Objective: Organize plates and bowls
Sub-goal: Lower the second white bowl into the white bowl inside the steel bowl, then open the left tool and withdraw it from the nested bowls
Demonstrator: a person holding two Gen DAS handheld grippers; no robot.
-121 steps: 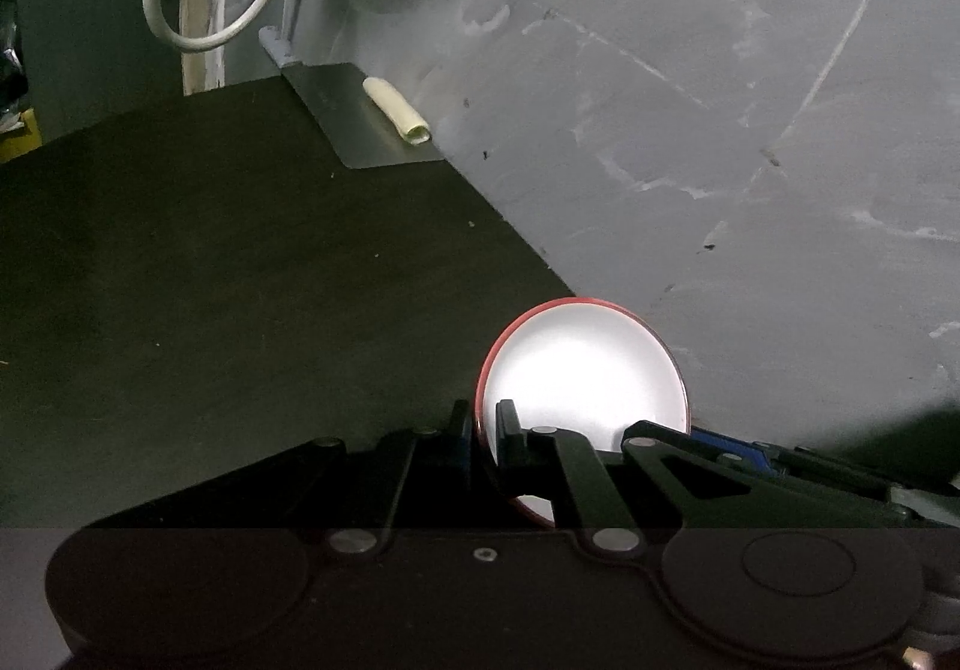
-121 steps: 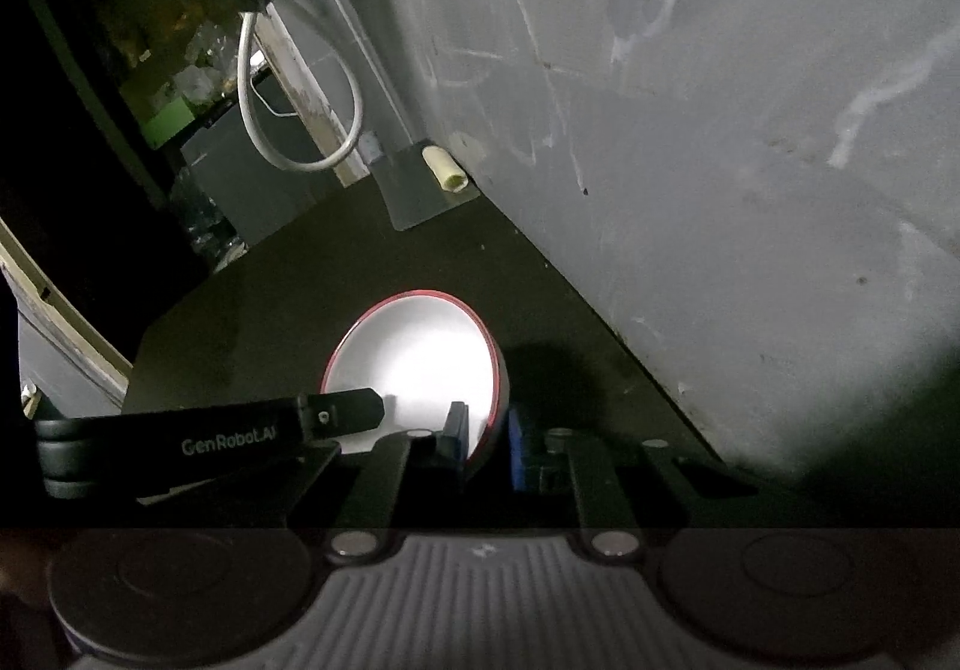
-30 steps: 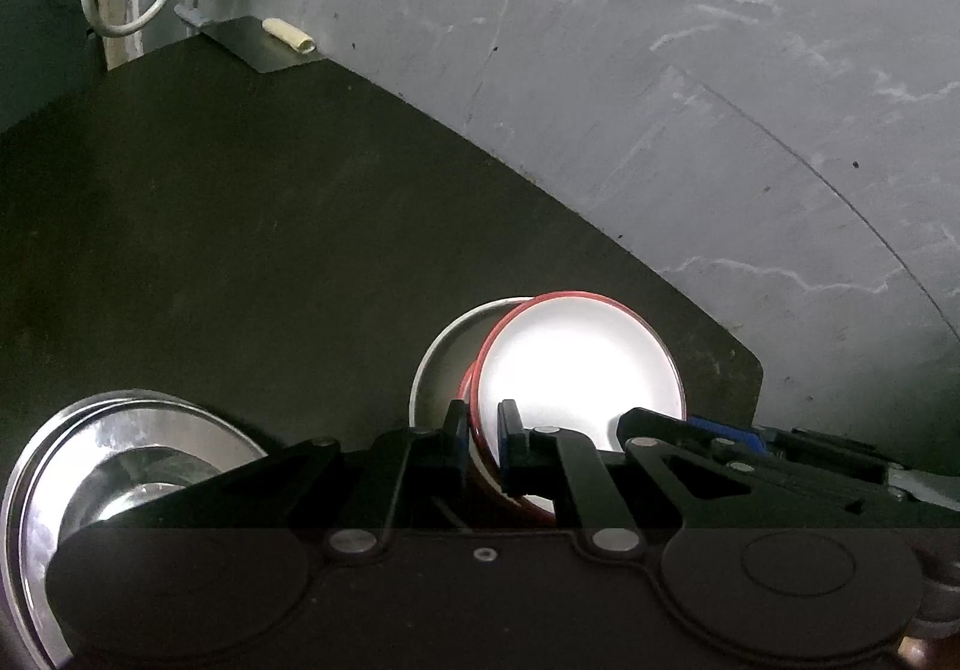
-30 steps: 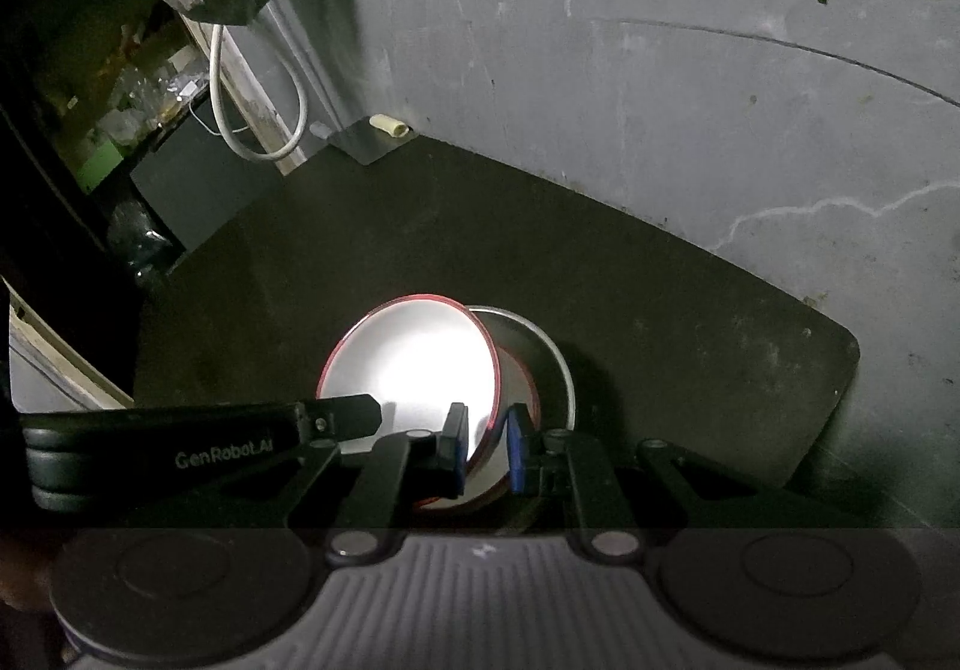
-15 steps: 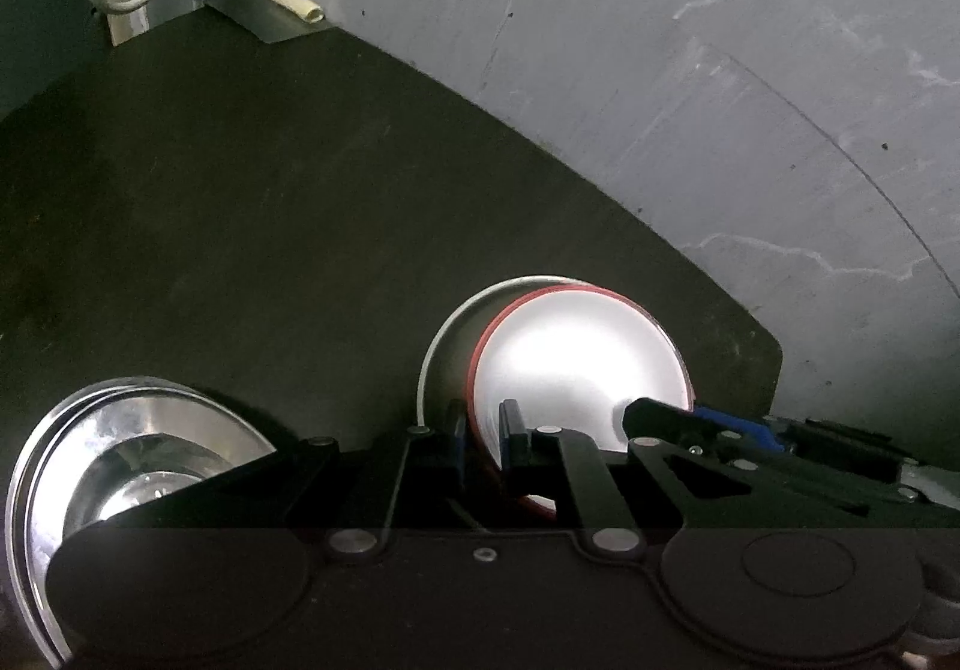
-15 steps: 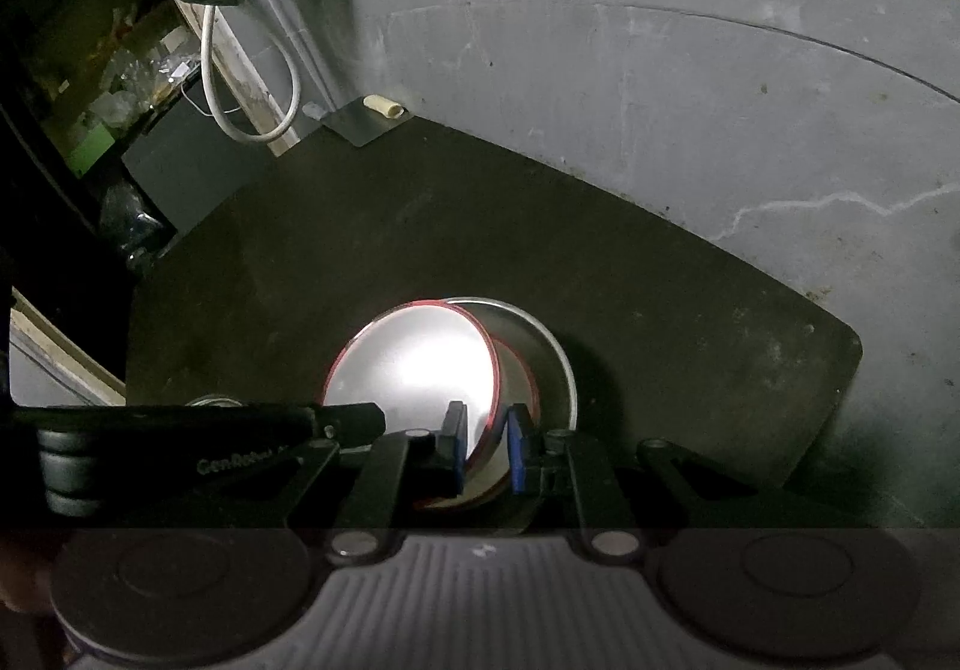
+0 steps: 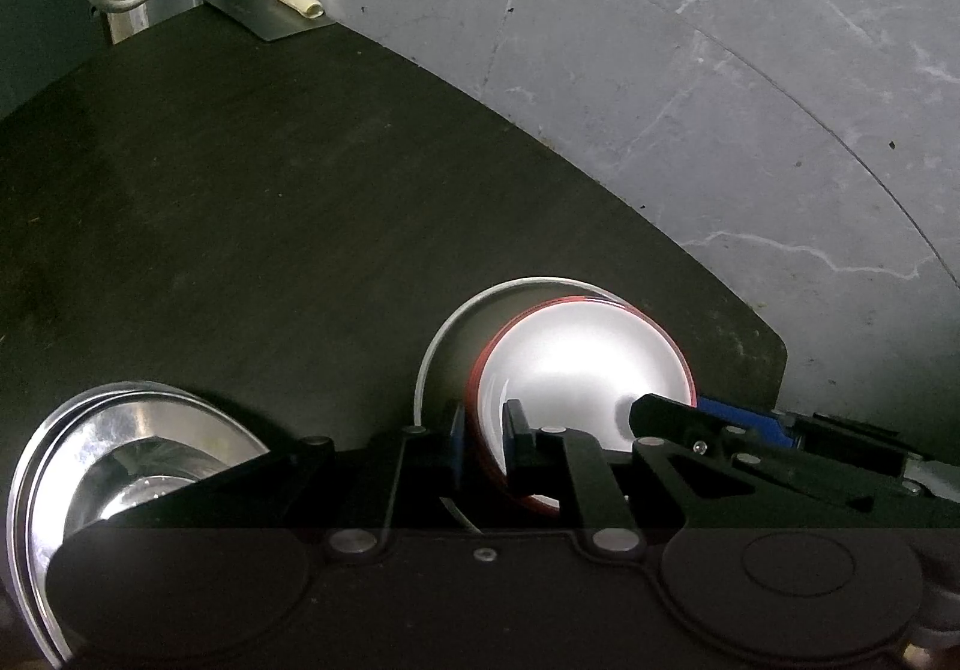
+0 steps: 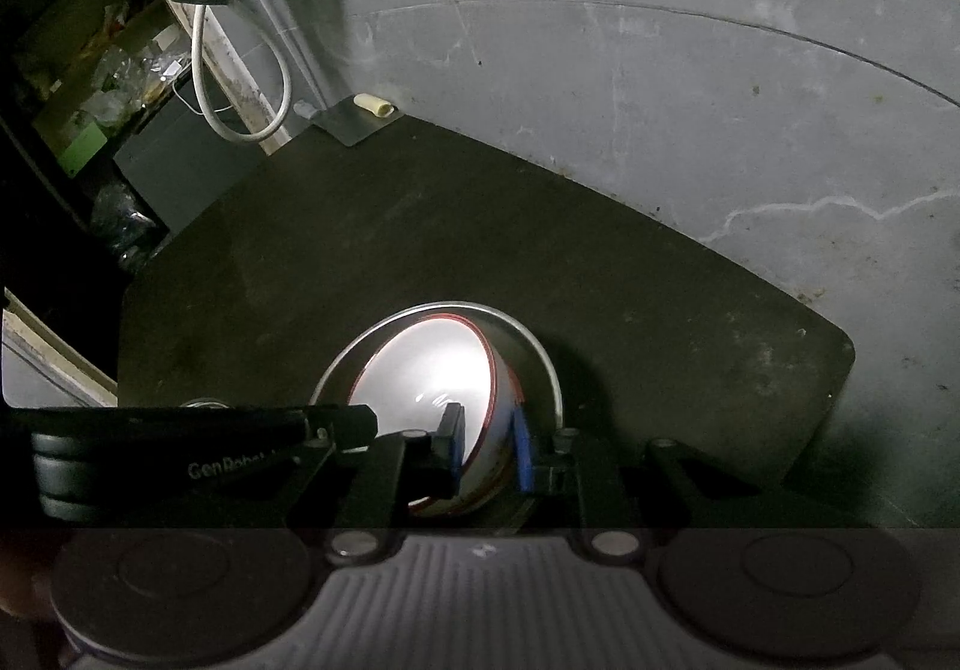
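Left wrist view: my left tool (image 7: 485, 433) and right tool (image 8: 487, 445) each straddle the bowl's (image 7: 582, 364) red rim, jaws just easing apart, pads barely off it. It sits tilted inside a steel bowl (image 8: 540, 355) on the tabletop (image 7: 240, 190).

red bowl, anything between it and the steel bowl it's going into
Nothing visible. The red bowl already sits tilted inside the steel bowl, its rim between the fingers of both hand-held grippers, left and right, whose jaws have just been opening.
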